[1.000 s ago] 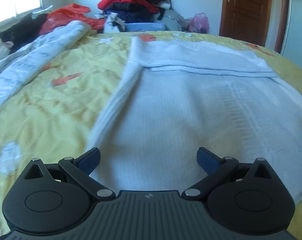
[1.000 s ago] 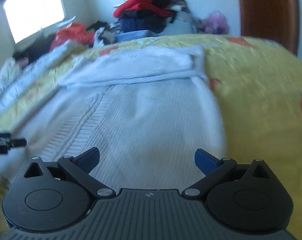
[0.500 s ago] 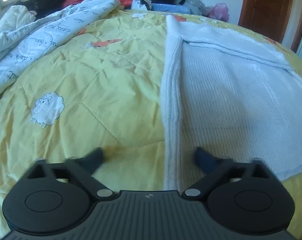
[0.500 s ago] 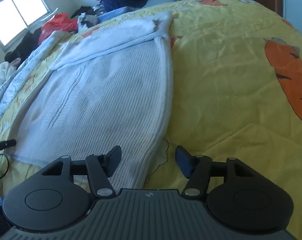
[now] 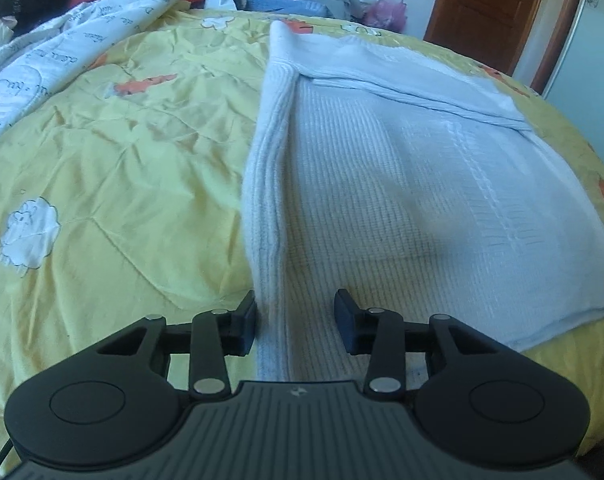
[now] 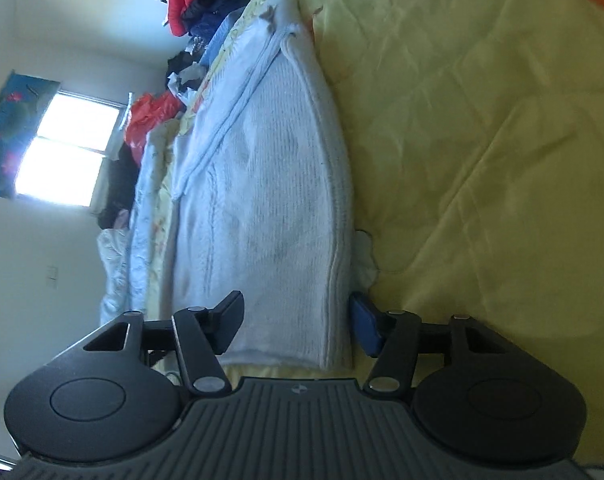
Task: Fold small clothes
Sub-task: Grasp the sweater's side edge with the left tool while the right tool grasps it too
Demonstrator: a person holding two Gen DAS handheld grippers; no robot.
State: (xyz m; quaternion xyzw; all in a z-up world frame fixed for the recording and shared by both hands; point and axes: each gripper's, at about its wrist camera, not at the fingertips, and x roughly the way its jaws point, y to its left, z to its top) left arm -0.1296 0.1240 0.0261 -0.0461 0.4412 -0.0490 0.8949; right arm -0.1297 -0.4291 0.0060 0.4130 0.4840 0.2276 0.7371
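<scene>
While my left gripper (image 5: 295, 316) jaws gape astride white sweater (image 5: 402, 184) edge on bed (image 5: 113, 168), right gripper (image 6: 295, 320) jaws gape around hem corner; corner underside hidden.

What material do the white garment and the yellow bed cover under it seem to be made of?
The white garment looks like a soft knit, perhaps cotton or wool: fine ribs run along it, with a thick rolled edge. The yellow bed cover looks like thin, smooth woven cloth, quilted: stitched seams, sharp creases, a slight sheen.
</scene>
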